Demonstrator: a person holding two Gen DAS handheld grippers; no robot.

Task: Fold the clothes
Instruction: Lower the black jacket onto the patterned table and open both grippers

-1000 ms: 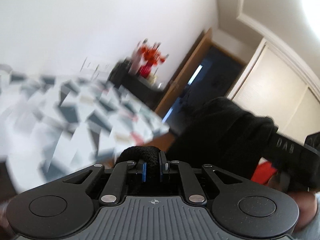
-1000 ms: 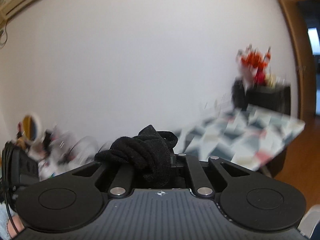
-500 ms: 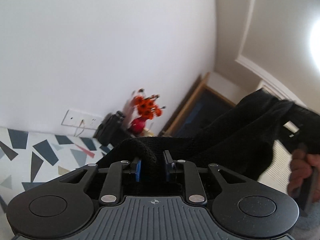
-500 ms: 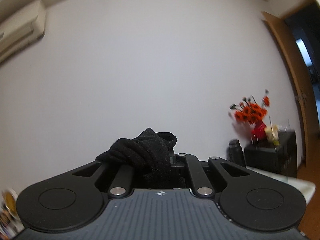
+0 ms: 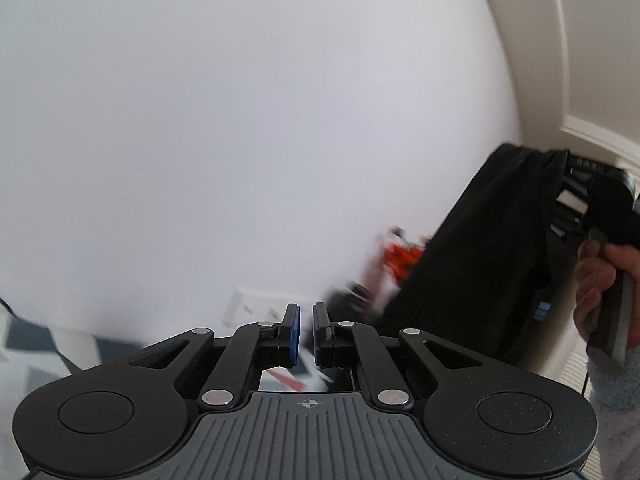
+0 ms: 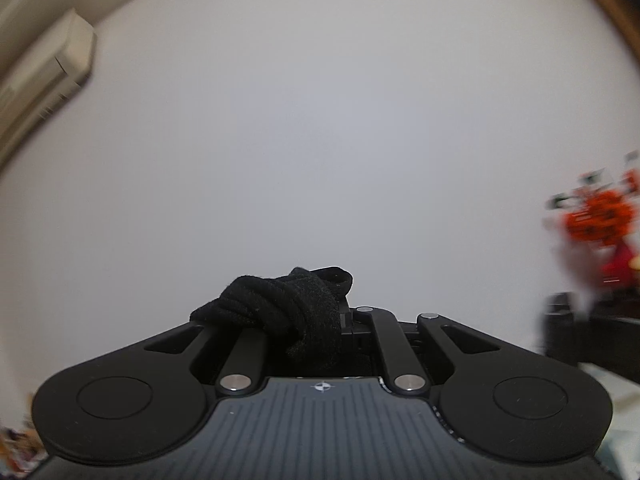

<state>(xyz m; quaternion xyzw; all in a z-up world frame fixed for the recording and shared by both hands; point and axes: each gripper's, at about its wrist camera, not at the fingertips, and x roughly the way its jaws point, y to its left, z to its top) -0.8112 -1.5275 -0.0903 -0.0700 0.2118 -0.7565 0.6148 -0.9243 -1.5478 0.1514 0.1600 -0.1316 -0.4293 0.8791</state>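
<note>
My right gripper [image 6: 320,316] is clamped on a bunched edge of the black garment [image 5: 480,264], which hangs long-axis down off to the right of my left gripper [image 5: 306,330], whose fingers stand slightly parted with nothing between them.

No legible text — only blur.

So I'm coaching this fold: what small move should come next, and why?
Probably bring the left claw back to the black garment and pinch a free edge. That claw is empty with a narrow gap, while the right claw alone grips the bunched cloth, which hangs unspread.
</note>
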